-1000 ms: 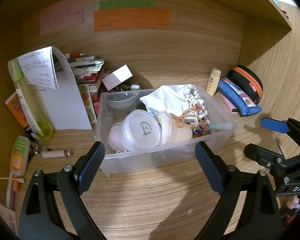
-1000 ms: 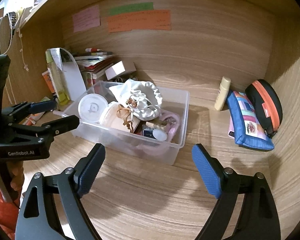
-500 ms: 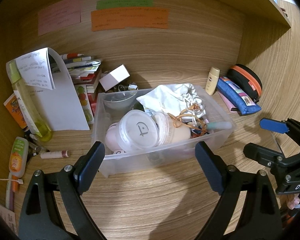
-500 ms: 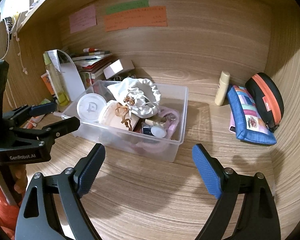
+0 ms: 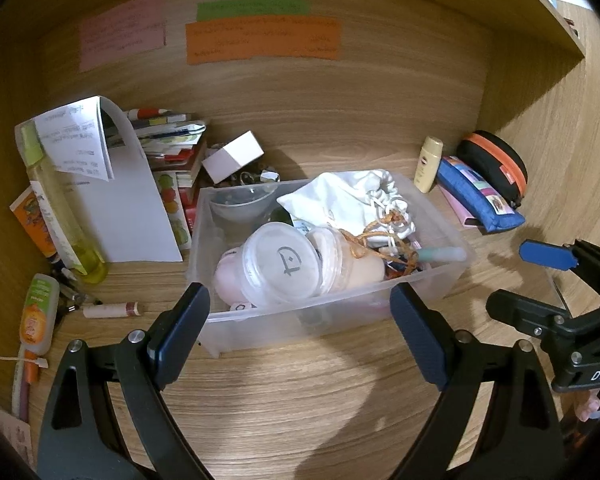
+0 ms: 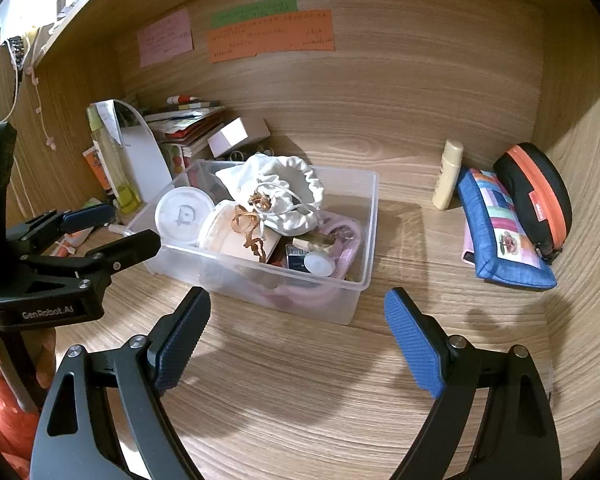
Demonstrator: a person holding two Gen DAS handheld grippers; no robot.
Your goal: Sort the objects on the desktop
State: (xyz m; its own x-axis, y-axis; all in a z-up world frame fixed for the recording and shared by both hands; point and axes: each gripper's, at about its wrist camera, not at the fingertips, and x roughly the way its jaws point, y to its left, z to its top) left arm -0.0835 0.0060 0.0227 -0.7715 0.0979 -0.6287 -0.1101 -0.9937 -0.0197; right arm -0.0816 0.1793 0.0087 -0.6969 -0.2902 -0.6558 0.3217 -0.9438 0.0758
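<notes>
Bin: my clear plastic bin (image 5: 440, 280) sits mid-desk, crammed full.
Pouch: white drawstring pouch (image 6: 288, 188) on top, mouth gathered.
Jar: lidded round tub (image 5: 282, 266) tipped sideways inside.
Outside: cream bottle (image 6: 447, 174) upright beside blue pencil case (image 6: 500, 228).

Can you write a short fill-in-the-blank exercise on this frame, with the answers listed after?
1. The white drawstring pouch lies inside the clear plastic ____.
2. The cream bottle stands upright just left of the ____ pencil case.
3. Both the left tool and the right tool have their jaws ____, holding nothing.
4. The longest sticky note on the back wall is ____.

Missing words: bin; blue; open; orange
</notes>
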